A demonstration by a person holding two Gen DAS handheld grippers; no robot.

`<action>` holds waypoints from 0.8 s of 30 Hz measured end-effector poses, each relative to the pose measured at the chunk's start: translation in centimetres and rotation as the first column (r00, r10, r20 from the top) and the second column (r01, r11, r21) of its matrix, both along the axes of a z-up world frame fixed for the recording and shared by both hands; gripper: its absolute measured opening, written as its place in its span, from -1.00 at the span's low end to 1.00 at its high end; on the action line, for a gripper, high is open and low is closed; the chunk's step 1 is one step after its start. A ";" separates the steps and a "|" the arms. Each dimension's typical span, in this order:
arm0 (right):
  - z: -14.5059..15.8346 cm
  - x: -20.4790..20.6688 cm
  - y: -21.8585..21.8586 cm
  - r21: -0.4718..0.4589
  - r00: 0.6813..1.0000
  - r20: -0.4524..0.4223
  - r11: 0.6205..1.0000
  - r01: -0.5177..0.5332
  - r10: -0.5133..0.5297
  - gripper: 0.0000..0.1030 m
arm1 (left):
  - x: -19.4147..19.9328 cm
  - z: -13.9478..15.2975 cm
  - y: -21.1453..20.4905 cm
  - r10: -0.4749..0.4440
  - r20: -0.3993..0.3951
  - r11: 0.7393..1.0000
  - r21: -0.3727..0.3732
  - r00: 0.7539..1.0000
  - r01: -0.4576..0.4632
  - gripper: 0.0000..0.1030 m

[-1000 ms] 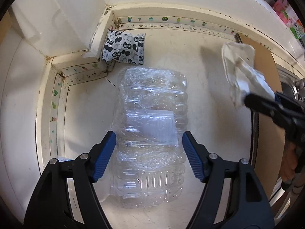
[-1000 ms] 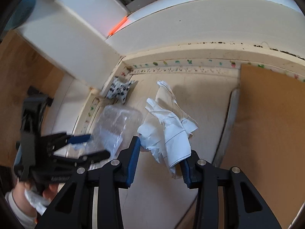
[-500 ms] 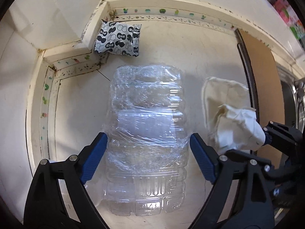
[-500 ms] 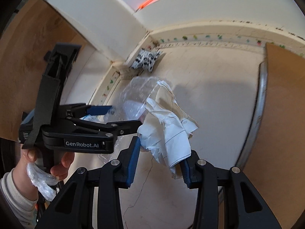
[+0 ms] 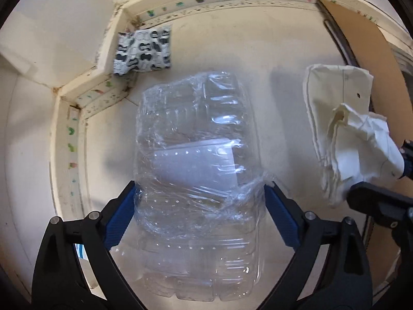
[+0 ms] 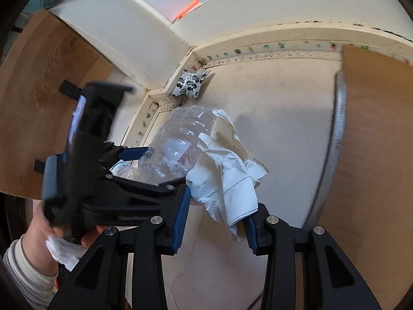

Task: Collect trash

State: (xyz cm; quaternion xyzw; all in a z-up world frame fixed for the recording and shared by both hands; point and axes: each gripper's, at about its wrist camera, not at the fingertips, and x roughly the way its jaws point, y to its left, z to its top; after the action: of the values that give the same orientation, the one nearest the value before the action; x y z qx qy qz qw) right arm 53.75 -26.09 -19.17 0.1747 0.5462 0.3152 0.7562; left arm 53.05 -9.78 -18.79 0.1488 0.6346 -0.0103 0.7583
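Clear plastic container [image 5: 196, 160] lies between the opening left hand-held gripper [image 5: 198, 214] jaws.

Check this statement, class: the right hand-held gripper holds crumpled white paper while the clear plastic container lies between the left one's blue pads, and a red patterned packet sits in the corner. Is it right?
One detail is wrong. The packet in the corner is black and white, not red, as the left wrist view shows. The right hand-held gripper does hold the crumpled paper, and the clear plastic container lies between the left hand-held gripper's opening pads.
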 end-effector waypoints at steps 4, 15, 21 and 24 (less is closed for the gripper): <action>0.3 -0.8 -1.1 -0.005 1.000 -0.003 1.000 0.017 -0.017 -0.26 | -0.2 0.2 -0.8 -0.006 0.018 1.000 0.007 1.000 0.005 0.65; 1.9 -4.3 -3.5 -0.010 0.997 0.012 0.997 0.075 -0.075 -0.26 | -3.5 4.1 -0.8 -0.043 0.093 0.999 -0.029 0.995 0.046 0.62; 3.8 -8.5 -4.3 -0.022 0.994 0.039 0.995 0.102 -0.101 -0.26 | -8.4 8.8 -1.6 -0.081 0.173 0.991 -0.094 0.982 0.099 0.62; 4.8 -11.1 -4.5 -0.028 0.991 0.051 0.992 0.122 -0.121 -0.26 | -11.5 10.7 -2.2 -0.092 0.209 0.984 -0.129 0.974 0.121 0.62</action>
State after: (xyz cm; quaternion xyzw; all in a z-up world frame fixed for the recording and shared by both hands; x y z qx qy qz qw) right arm 42.70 -30.61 -14.32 0.1880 0.5207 0.2642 0.7897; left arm 41.59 -12.02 -8.09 0.1291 0.5429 -0.0806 0.8259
